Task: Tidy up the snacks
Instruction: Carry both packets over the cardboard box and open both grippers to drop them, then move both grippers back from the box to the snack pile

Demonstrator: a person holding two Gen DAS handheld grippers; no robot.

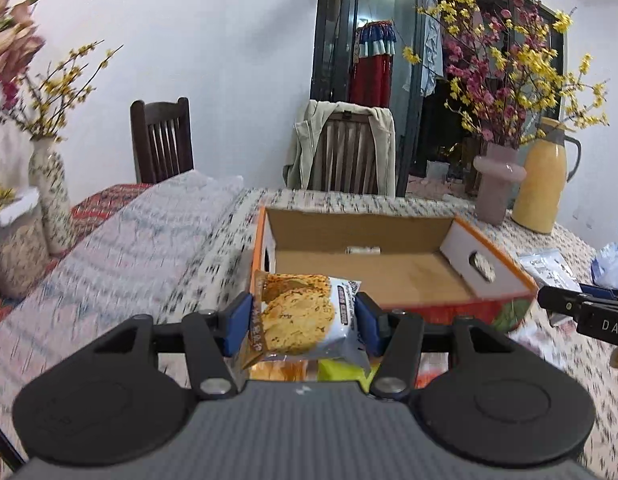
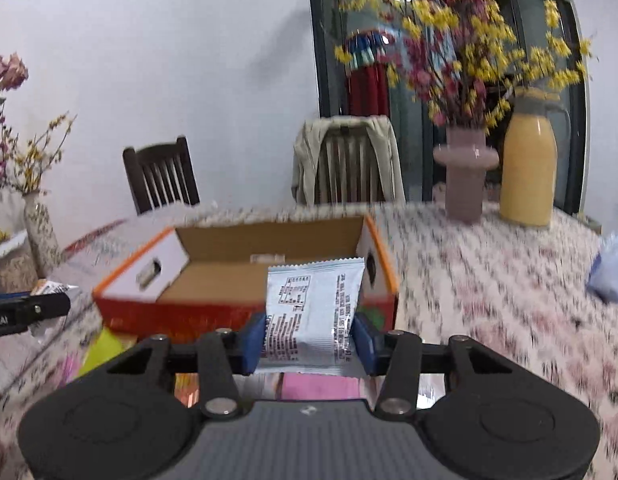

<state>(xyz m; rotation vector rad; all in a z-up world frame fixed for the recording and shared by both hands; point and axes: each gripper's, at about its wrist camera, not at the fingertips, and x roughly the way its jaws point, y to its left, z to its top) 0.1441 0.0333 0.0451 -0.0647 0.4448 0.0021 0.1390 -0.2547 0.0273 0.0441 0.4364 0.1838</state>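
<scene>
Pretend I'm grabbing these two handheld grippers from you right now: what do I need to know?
Left gripper: shut on a cookie packet, in front of the box.
Right gripper: shut on a white snack packet, printed back facing you.
Cardboard box: open on the table, almost empty, one small item at its far wall.
Done: both packets picked up.
Left: drop both into the box, then collect the loose packets beside it.

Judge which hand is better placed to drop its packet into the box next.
Left, marginally. The left gripper holds its cookie packet right at the box rim. The right gripper also grips a packet, but seems slightly farther back.
</scene>
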